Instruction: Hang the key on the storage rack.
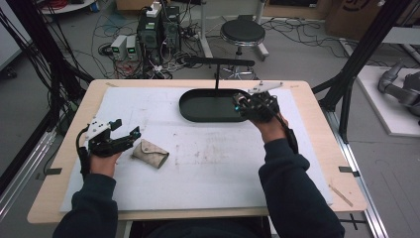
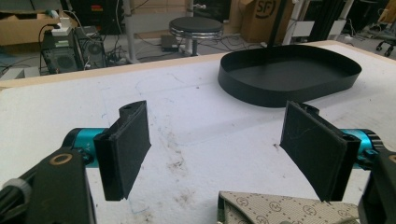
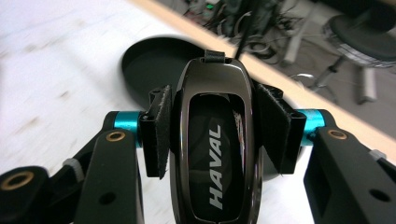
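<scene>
At the left of the high view, we held our left gripper (image 1: 130, 132) low over the white mat (image 1: 213, 163), its jaws spread wide and empty, tips just beside the small beige pouch (image 1: 150, 153). In the left gripper view that pouch (image 2: 285, 208) sat at the bottom edge, between and just below the open pads (image 2: 126, 147). We judged this a ready stance for steadying or grasping the pouch. Our left forearm came in from the lower left, wrist angled rightward.

Toward the upper right of the high view, our right gripper (image 1: 241, 105) hung above the right end of the black oval tray (image 1: 198, 115). The right gripper view showed its jaws pinching a glossy dark key fob (image 3: 214, 144) marked HAVAL by its sides, lengthwise, above the tray (image 3: 144, 65), probably for lowering into it. Our right forearm stretched forward from the lower right.
</scene>
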